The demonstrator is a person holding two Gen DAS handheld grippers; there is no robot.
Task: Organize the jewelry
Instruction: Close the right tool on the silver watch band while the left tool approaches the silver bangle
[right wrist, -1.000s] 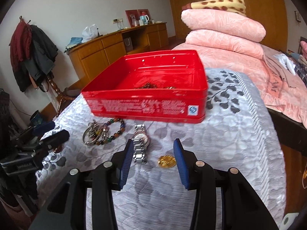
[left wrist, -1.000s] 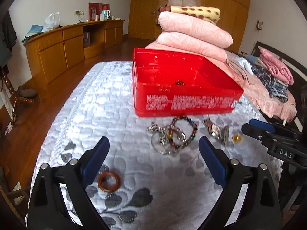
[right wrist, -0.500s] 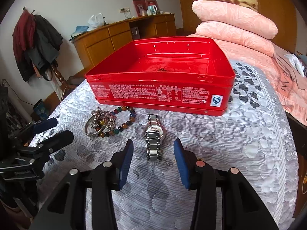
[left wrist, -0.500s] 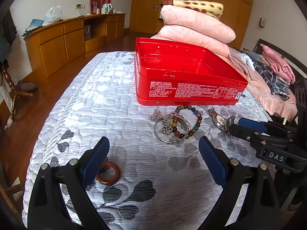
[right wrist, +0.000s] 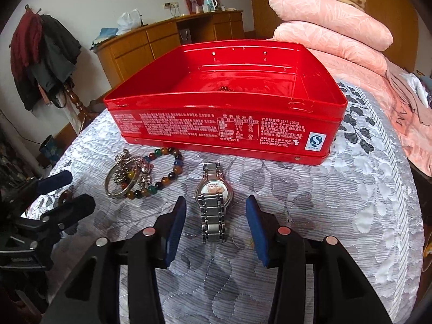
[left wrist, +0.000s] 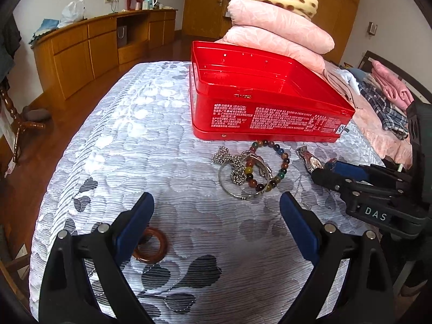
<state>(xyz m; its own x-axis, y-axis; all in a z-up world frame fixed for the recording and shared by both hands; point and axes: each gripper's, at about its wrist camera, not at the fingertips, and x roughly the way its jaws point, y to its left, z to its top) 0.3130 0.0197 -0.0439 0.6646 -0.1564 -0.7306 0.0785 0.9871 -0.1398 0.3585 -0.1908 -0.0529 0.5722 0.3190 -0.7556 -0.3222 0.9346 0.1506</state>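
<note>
On the body of my right gripper (left wrist: 324, 171), seen from the left wrist camera, I read a white label "DAS" (left wrist: 375, 217). The red tin (right wrist: 224, 124) at the far side of the bed carries dense white Chinese print across its near wall, mostly too small for me to make out. At that wall's right corner sits a blue-and-white "S" quality mark (right wrist: 316, 141), with a number string under it that looks like 14080410180003(02). Above it I read "SB/T 10022", roughly.
</note>
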